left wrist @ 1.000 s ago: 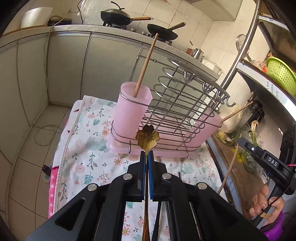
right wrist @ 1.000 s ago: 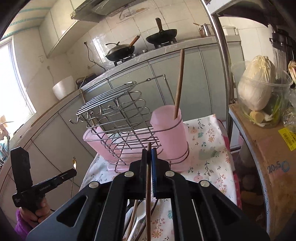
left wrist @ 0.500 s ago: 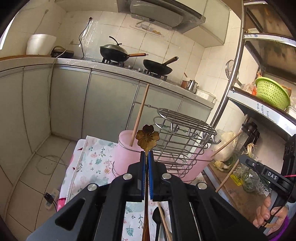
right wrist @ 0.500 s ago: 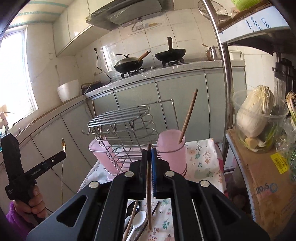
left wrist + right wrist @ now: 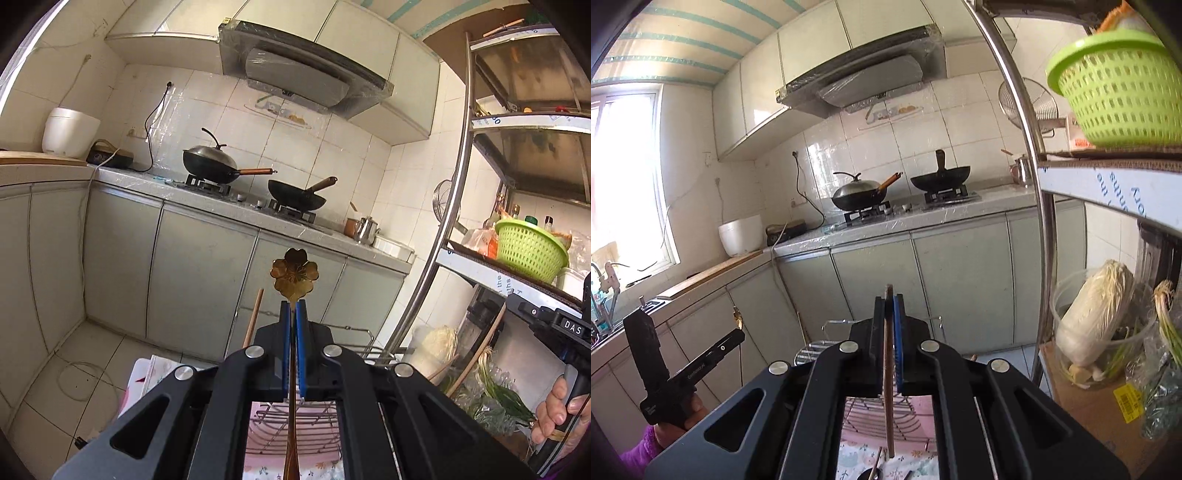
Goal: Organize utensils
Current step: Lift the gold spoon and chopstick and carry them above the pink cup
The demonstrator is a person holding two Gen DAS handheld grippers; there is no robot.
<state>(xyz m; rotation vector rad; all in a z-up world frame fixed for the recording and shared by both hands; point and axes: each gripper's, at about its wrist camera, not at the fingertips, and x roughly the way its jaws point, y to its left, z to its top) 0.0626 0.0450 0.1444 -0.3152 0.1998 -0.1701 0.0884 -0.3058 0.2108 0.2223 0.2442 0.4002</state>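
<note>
My left gripper (image 5: 292,303) is shut on a gold spoon (image 5: 294,274) whose flower-shaped end sticks up past the fingertips. My right gripper (image 5: 891,297) is shut on a brown wooden chopstick (image 5: 887,373) that hangs down between the jaws. Both grippers point almost level, high over the wire utensil rack (image 5: 295,430) with its pink tray (image 5: 923,428), seen only through the gap under the jaws. Another chopstick (image 5: 254,318) stands up from the rack at the left. In the right wrist view the left gripper (image 5: 737,325) shows at lower left, gripped by a hand (image 5: 670,424). More utensils (image 5: 873,470) lie on the floral cloth (image 5: 857,459).
A counter (image 5: 221,206) with two woks (image 5: 210,162) runs behind. A steel shelf post (image 5: 439,240) stands at the right, with a green basket (image 5: 530,249) on its shelf. A cabbage in a clear tub (image 5: 1097,325) sits on a cardboard box (image 5: 1108,413). A white rice cooker (image 5: 68,133) stands far left.
Both grippers rose and tilted up toward level, still holding the spoon and the chopstick. The rack and floral cloth dropped almost out of both views; the range hood and wall cabinets came in.
</note>
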